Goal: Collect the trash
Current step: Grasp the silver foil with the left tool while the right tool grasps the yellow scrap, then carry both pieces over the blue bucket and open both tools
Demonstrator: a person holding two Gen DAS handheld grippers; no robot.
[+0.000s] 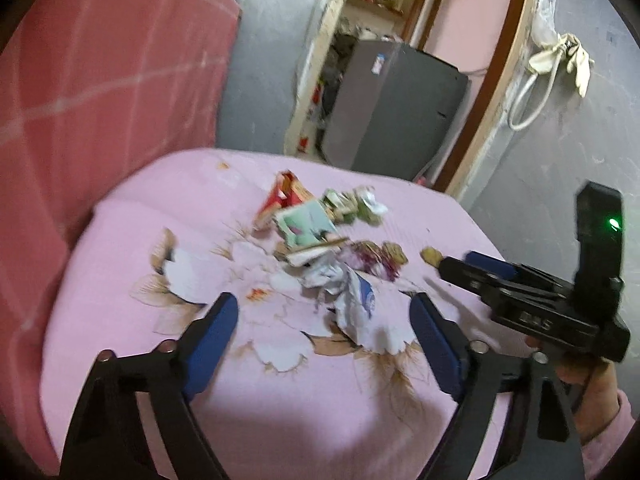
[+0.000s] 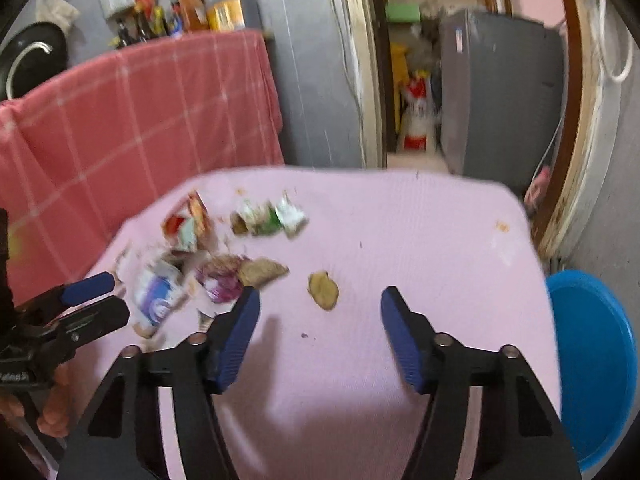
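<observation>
A pile of trash lies on a pink cloth-covered table (image 1: 120,240): a red carton (image 1: 282,196), a green-white pack (image 1: 306,224), crumpled green wrappers (image 1: 356,204), a blue-white wrapper (image 1: 356,300), purple peel scraps (image 1: 372,260) and a brown scrap (image 1: 431,256). My left gripper (image 1: 324,320) is open and empty, just short of the blue-white wrapper (image 2: 158,300). My right gripper (image 2: 320,320) is open and empty, with the brown scrap (image 2: 323,290) lying between and just beyond its fingertips. The right gripper shows in the left wrist view (image 1: 472,264), the left one in the right wrist view (image 2: 96,300).
A blue bin (image 2: 596,360) stands beside the table's right edge. A red checked cloth (image 2: 132,120) covers furniture behind the table at left. A doorway with a grey fridge (image 2: 500,92) is beyond. The table (image 2: 440,240) is bare pink cloth on its right half.
</observation>
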